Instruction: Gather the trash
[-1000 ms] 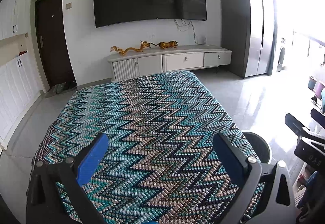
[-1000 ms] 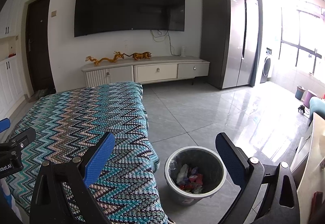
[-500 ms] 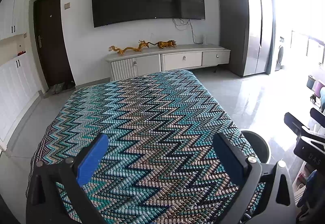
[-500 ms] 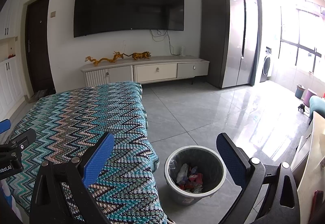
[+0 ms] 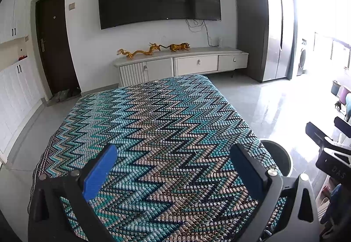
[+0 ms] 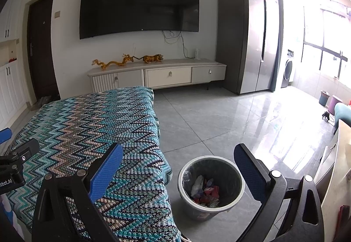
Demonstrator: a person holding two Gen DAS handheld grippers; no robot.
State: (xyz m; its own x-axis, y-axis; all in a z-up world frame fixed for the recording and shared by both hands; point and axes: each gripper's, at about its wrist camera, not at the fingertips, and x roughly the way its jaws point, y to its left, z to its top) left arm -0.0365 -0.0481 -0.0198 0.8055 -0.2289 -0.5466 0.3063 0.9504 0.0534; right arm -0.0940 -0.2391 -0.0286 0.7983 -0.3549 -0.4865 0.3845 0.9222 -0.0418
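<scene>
Bin [image 6: 211, 187]: one, holding trash [image 6: 205, 190]. Two hand-held grippers, left [image 5: 173, 167] and right [image 6: 177, 166], both wide, empty.

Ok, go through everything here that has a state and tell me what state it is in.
Left gripper: open, empty.
Right gripper: open, empty.
Trash bin: upright, lined, trash at the bottom.
TV: screen dark.
Cabinet drawers: closed.
Fridge: doors shut.

You've got a table under a zigzag knit cloth [image 5: 166, 132], nothing else lying on the cloth. Grey tile floor [image 6: 219, 123] carries the trash bin [image 6: 211, 187] just beside the table's corner, wrappers inside.
</scene>
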